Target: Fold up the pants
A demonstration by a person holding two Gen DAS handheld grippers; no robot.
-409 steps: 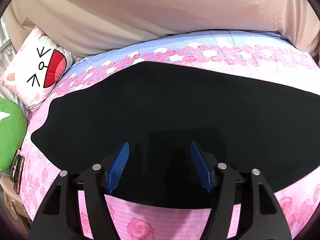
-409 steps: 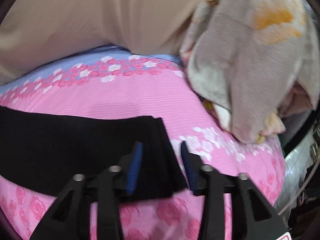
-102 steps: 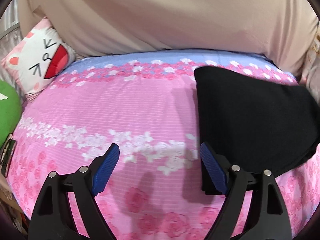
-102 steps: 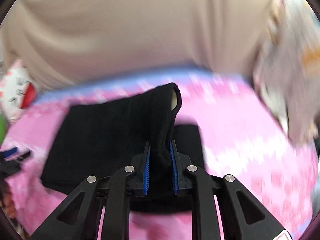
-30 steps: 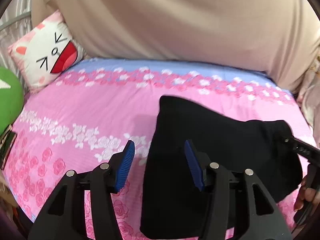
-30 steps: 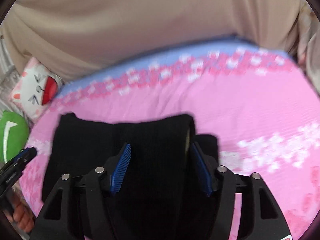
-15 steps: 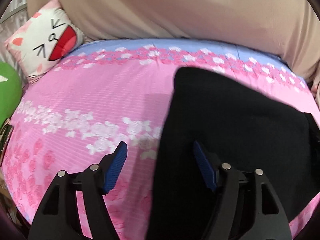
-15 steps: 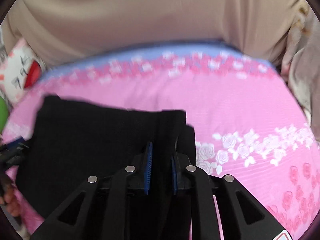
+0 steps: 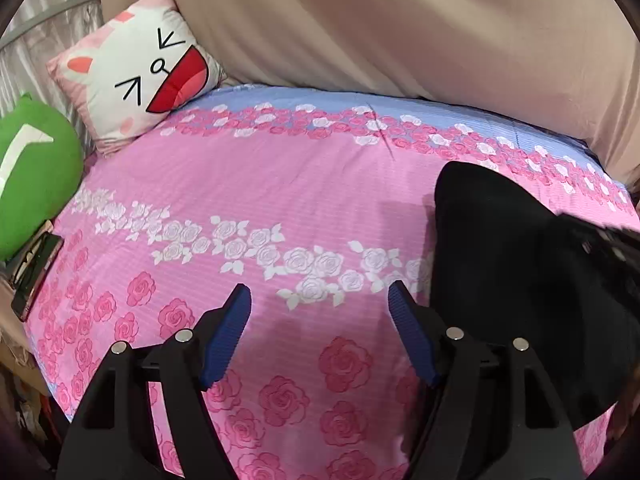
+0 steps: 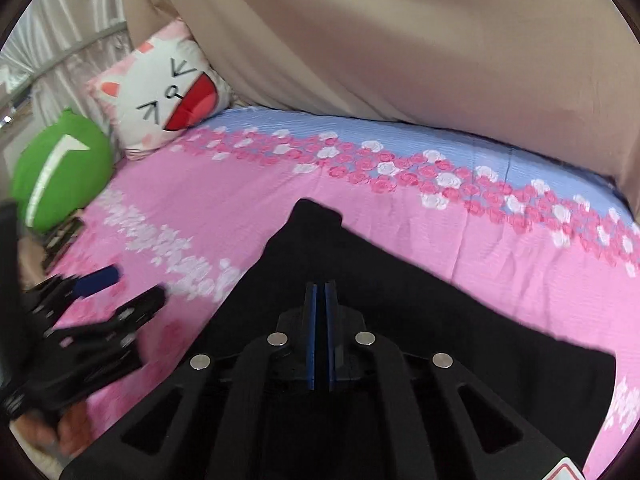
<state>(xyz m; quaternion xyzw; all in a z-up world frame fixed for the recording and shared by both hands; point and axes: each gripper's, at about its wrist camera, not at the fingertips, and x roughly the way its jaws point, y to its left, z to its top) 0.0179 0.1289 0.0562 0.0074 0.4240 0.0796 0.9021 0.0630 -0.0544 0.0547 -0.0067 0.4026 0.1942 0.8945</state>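
The black pants (image 9: 512, 264) lie folded into a compact stack on the pink rose-print bedspread (image 9: 248, 184), at the right of the left wrist view. My left gripper (image 9: 320, 300) is open and empty, hovering over bare bedspread just left of the pants. In the right wrist view the pants (image 10: 400, 280) spread under my right gripper (image 10: 320, 288), whose blue pads are pressed together; no cloth shows between them. The left gripper (image 10: 120, 284) appears blurred at the left of that view.
A white cat-face pillow (image 9: 140, 68) and a green plush (image 9: 32, 172) sit at the bed's far left. A phone (image 9: 36, 272) lies by the left edge. A beige curtain (image 9: 400, 32) hangs behind the bed.
My left gripper has drawn back to the left, off the pants, and is over bare bedspread. My right gripper stays shut above the folded stack; the view has swung left.
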